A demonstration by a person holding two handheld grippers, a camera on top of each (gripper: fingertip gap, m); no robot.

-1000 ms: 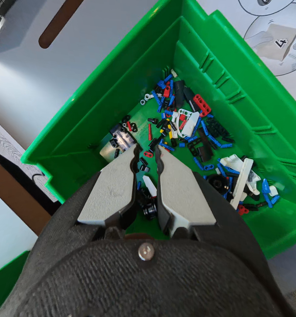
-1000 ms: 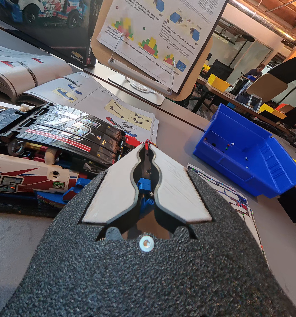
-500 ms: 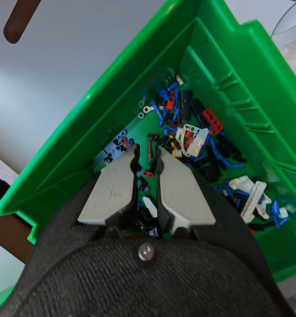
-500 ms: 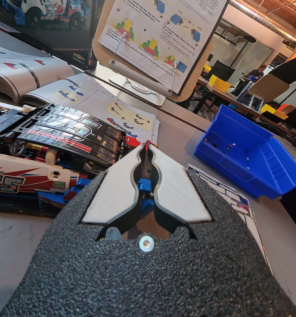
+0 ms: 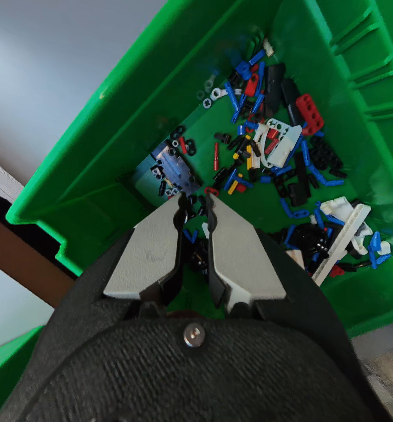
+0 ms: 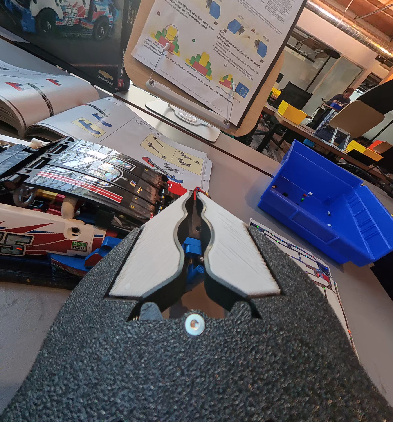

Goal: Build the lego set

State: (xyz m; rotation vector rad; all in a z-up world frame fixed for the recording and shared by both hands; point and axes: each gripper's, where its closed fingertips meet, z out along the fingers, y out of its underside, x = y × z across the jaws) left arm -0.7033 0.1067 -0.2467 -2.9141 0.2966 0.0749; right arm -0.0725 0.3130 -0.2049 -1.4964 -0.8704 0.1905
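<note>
Left gripper: yours, slightly parted, empty; red link just ahead of tips.
Right gripper: pinched on black part.

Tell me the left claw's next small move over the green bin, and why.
Probably ease the left claw slightly forward and down, then close on the small red two-hole connector. Its jaws stand a little apart just short of that piece on the green plastic bin floor, with small black pins crowding the gap. The right claw is shut on a black and blue lego part.
</note>
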